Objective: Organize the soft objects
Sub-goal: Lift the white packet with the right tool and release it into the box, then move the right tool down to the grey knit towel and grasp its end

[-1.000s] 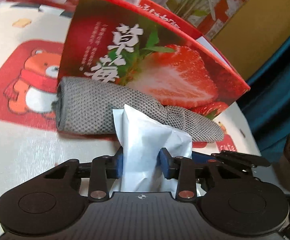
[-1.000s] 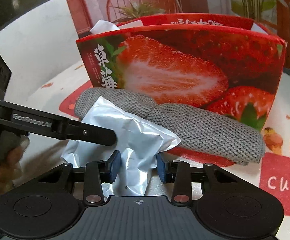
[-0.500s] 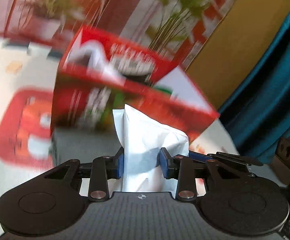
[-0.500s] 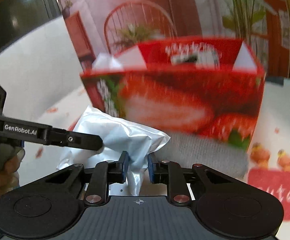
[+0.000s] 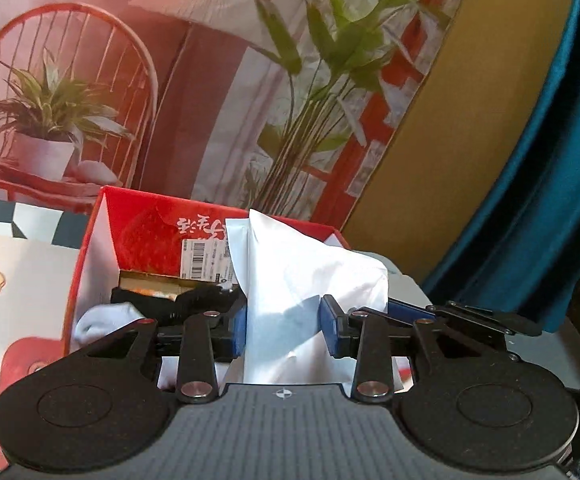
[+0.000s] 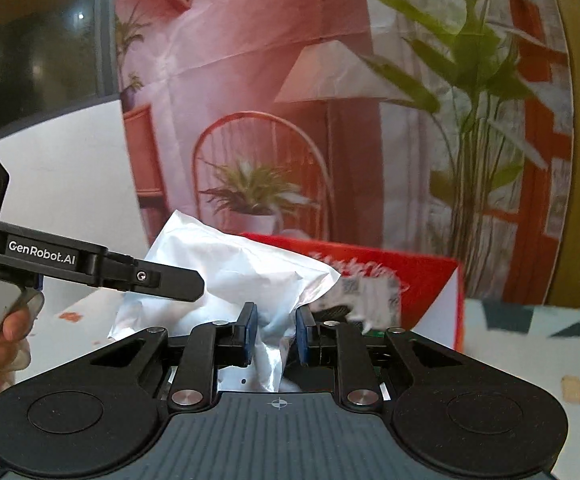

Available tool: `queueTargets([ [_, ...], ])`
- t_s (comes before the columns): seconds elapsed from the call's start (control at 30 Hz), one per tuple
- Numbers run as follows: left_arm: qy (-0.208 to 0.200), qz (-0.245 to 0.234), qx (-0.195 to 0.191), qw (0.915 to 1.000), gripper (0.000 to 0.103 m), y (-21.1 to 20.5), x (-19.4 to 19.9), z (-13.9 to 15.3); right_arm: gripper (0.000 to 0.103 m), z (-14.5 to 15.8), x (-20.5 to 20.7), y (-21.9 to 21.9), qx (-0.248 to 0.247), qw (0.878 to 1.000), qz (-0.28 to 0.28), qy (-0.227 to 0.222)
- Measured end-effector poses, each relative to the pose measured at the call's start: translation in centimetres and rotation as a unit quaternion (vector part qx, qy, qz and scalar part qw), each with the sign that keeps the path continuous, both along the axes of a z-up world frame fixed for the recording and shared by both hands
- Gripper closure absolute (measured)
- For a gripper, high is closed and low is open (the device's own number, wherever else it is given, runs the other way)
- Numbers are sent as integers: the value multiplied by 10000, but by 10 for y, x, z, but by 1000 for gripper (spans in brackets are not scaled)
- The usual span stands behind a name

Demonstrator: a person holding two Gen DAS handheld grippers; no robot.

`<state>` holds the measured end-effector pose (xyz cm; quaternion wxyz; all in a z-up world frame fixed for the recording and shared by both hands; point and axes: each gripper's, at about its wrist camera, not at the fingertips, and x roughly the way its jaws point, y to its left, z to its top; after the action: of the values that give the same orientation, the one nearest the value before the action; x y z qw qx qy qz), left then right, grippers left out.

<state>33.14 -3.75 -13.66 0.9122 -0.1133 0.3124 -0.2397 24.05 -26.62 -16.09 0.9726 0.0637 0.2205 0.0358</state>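
Observation:
A soft white plastic packet (image 5: pixel 298 280) is held by both grippers, lifted to the height of the rim of the red strawberry-print box (image 5: pixel 137 216). My left gripper (image 5: pixel 282 330) is shut on its middle. My right gripper (image 6: pixel 275 330) is shut on its crumpled end (image 6: pixel 241 272). The box (image 6: pixel 422 280) is open on top; inside lie a white sock (image 5: pixel 105 320) and a black soft item (image 5: pixel 193 300). The left gripper's finger (image 6: pixel 161 278) shows in the right wrist view, pressed on the packet.
A printed backdrop with a chair and plants (image 5: pixel 209 80) stands behind the box. A blue curtain (image 5: pixel 550 200) hangs at the right. The table has a cartoon-print cloth (image 5: pixel 9 280). The grey knitted cloth is out of view.
Both grippers have lifted the white packet from the table in front of the box up to its open top. The right gripper has closed tighter on the packet's end.

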Motion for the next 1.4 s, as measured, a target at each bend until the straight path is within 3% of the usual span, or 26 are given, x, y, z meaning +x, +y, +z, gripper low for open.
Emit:
queueTargets([
  [0.17, 199, 27, 193, 9996, 61, -8, 31, -14, 84, -13, 24, -11, -69, 9996, -183, 195],
  [0.5, 243, 266, 674, 9971, 33, -5, 47, -31, 79, -41, 43, -24, -32, 9968, -548, 584],
  [0.57, 193, 294, 744, 9966, 32, -2, 44, -30, 79, -44, 40, -26, -11, 9964, -596, 605],
  [1.07, -362, 778, 816, 9930, 32, 43, -41, -9, 79, -34, -23, -1, 93, 9982, -571, -172],
  [1.4, 140, 1342, 623, 9889, 31, 74, -81, -41, 69, -53, -73, 15, 155, 9989, -443, -93],
])
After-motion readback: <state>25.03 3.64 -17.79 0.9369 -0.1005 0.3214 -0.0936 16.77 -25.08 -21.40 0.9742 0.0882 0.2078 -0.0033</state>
